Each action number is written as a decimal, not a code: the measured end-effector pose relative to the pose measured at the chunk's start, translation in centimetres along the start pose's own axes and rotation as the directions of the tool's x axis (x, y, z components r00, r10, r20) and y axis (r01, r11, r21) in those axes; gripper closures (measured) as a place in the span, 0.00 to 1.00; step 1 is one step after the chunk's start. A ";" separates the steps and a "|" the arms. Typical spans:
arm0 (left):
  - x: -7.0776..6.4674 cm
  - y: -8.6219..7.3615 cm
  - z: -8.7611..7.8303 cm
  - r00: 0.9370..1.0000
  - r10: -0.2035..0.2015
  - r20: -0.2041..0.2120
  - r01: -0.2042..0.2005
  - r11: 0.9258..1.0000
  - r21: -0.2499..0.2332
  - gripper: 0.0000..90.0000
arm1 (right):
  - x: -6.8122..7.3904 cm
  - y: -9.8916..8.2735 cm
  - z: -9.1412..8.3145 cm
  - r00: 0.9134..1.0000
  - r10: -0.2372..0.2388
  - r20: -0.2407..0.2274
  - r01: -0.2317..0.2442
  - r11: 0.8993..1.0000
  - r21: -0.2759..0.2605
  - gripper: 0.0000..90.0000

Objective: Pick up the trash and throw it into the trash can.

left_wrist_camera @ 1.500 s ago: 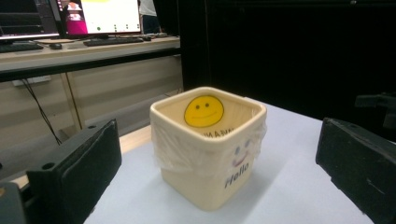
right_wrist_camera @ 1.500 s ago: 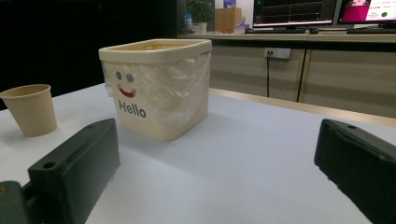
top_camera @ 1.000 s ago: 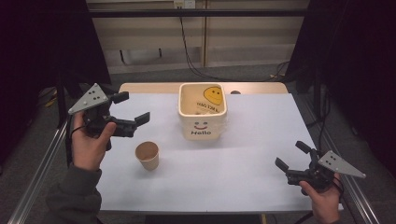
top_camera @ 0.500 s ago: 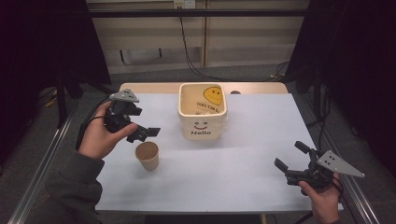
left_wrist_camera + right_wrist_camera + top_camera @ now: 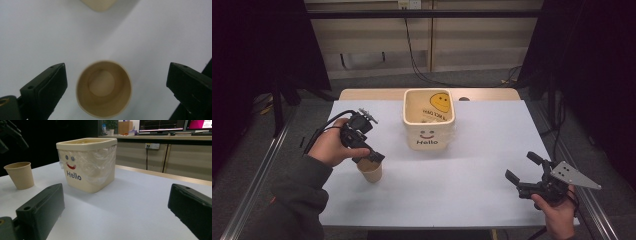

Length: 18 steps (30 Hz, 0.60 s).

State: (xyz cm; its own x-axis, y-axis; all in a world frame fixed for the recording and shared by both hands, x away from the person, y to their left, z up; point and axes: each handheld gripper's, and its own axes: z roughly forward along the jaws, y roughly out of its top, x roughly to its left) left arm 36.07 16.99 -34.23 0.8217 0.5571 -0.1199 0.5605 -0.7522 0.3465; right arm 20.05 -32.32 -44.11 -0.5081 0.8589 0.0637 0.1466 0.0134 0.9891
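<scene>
High view: the white tabletop (image 5: 472,190) is the biggest thing here. In the middle, toward the far side, stands a cream tub (image 5: 429,120) with a smiley face and the word "Hello". It has a clear plastic bag inside. To the left of the tub and nearer the person stands a small paper cup (image 5: 371,171). The cup is upright and empty.

The left gripper (image 5: 368,156) hangs right over the cup and points down at it. In the left gripper view its fingers (image 5: 47,87) stand wide on both sides of the cup, not touching it. They have just been closing a little. The right gripper (image 5: 525,176) rests low at the near right, well away from the cup, and its fingers (image 5: 42,212) are wide with nothing between them.

I think the step now is grabbing the cup. Next, the left gripper should go lower, keep the cup in the middle, and squeeze softly so the thin cup does not squash or tip.
</scene>
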 end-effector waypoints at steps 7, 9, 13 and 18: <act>0.4 -0.1 1.6 0.999 -0.041 0.000 0.041 0.995 0.095 0.05 | 0.1 0.0 0.0 1.000 -0.001 0.005 0.001 1.000 -0.002 0.00; 0.6 -0.3 2.4 0.999 -0.051 0.002 0.051 0.992 0.119 0.05 | 0.1 0.0 0.1 1.000 0.001 0.001 -0.001 1.000 -0.004 0.00; 0.9 -0.4 2.9 0.997 -0.075 -0.005 0.075 0.989 0.130 0.05 | 0.1 0.0 0.1 1.000 0.003 0.001 -0.003 1.000 -0.003 0.00; 1.2 -0.6 3.8 0.996 -0.093 -0.017 0.094 0.981 0.169 0.09 | 0.1 0.0 0.1 1.000 -0.010 -0.002 0.010 1.000 0.001 0.00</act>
State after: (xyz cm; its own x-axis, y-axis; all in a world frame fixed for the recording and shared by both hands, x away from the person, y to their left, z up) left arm 37.10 16.74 -38.08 0.7644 0.6303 -0.1354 0.6446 -0.7450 0.1713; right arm 20.07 -32.23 -44.12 -0.5110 0.8579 0.0537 0.1424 0.0229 0.9895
